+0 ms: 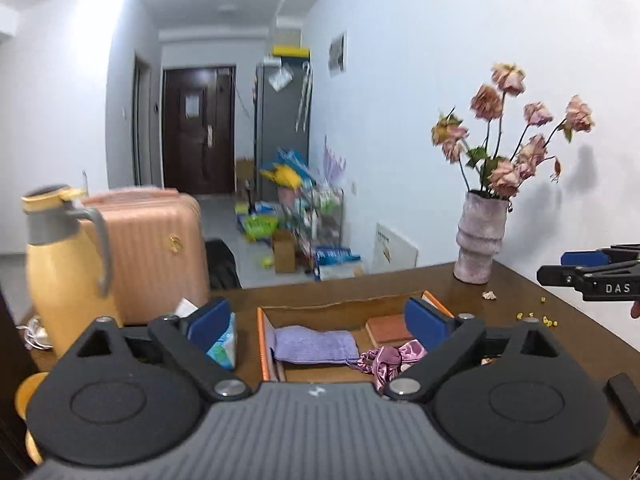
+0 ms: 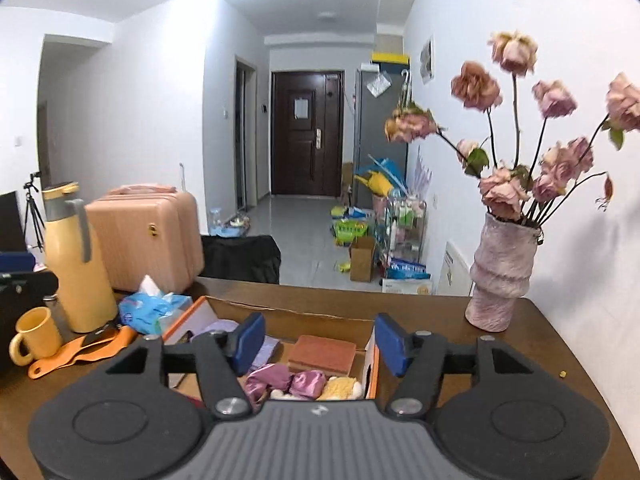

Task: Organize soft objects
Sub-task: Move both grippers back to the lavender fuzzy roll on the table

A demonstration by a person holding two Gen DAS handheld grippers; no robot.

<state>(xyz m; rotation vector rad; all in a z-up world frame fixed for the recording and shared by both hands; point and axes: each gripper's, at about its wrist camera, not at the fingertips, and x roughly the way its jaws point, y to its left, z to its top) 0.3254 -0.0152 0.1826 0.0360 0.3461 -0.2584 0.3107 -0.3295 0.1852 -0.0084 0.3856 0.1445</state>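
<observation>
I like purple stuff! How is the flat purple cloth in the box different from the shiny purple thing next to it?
The purple cloth lies flat and folded; the shiny scrunchie is bunched and wrinkly. The cloth looks matte and pale lilac; the scrunchie is glossy and pinker. Both are soft and sit in the box.

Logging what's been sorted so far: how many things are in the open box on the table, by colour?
Lavender: 1, knit cloth
Pink-purple: 1, satin scrunchie
Brick red: 1, pad
Yellow: 1, fluffy piece
Total: 4 visible in the box; its near end is hidden by the grippers.
</observation>
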